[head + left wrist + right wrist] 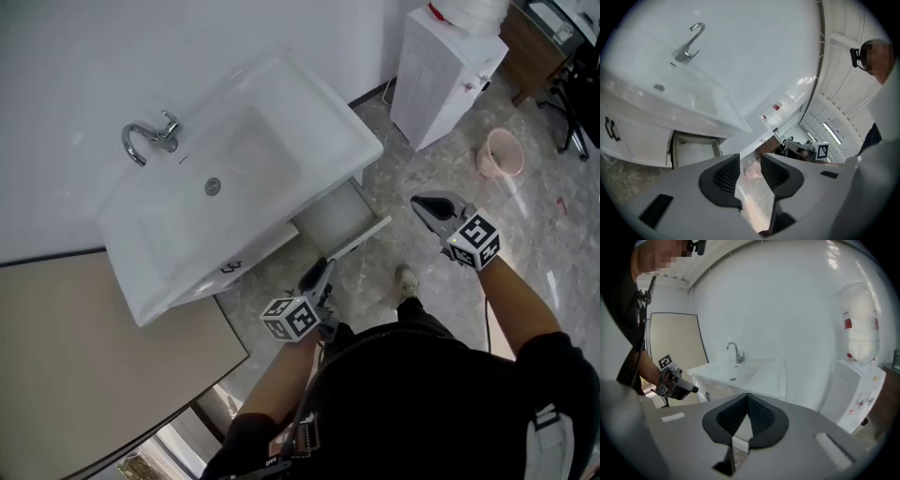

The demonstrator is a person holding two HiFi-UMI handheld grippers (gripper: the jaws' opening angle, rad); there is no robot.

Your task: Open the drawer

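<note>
The plain white box drawer (pixel 342 221) stands pulled out beneath the right end of the white ceramic basin's (pixel 309 103) front edge. The left gripper (pixel 319 275) is released, with nothing between its jaws. The right gripper (pixel 420 202) is clenched on nothing.

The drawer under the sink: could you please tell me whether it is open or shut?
Open: the drawer is pulled out from under the sink, and its pale inside shows from above.

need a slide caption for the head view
White drawer pulled open beneath the white ceramic sink, open left claw and shut right claw held clear of it.
</note>
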